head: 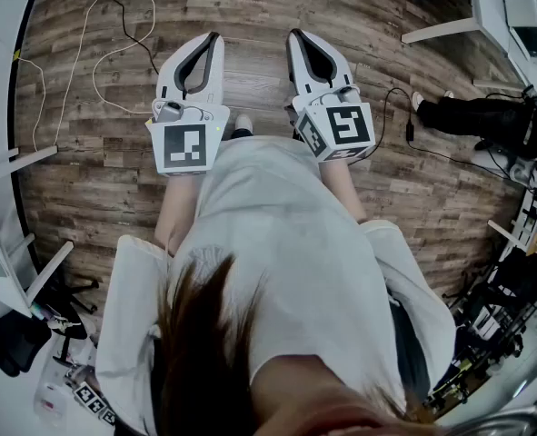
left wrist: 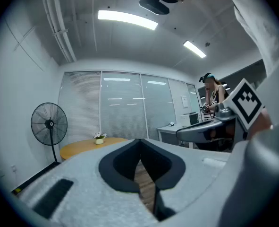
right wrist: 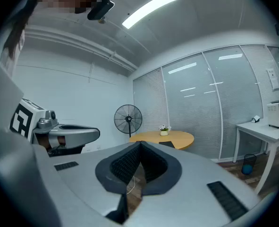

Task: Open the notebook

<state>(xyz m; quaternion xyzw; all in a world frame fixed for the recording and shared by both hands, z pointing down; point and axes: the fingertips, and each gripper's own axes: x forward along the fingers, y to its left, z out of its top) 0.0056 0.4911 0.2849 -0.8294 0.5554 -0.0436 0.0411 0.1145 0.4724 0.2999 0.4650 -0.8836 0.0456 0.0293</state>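
Both pairs of tongs are held out level in front of the person, side by side above the wooden floor (head: 250,80). The left tongs (head: 215,36) are clenched, tips meeting with nothing between them. The right tongs (head: 295,34) are clenched and empty as well.

No view shows a notebook for certain. It is not on the floor below, where only loose cables (head: 114,53) lie. Across the room the right gripper view shows a round counter (right wrist: 177,138) beside a standing fan (right wrist: 128,118). It carries a small flower pot (right wrist: 164,131) and a dark flat thing (right wrist: 166,144). That thing could be the notebook, but it is too small to tell. Either way it lies well apart from both tongs, ahead of them.

The task looks not yet begun, so the step in hand is likely finding and reaching the notebook. To do it well, the person should come close enough for the head view to take in the whole cover. One pair of tongs should be released before it arrives, not on top of the cover. The other pair can stay clenched and press down near the spine so the notebook does not slide. The released pair should take the cover alone at its free edge, then lift it in an arc around the spine.
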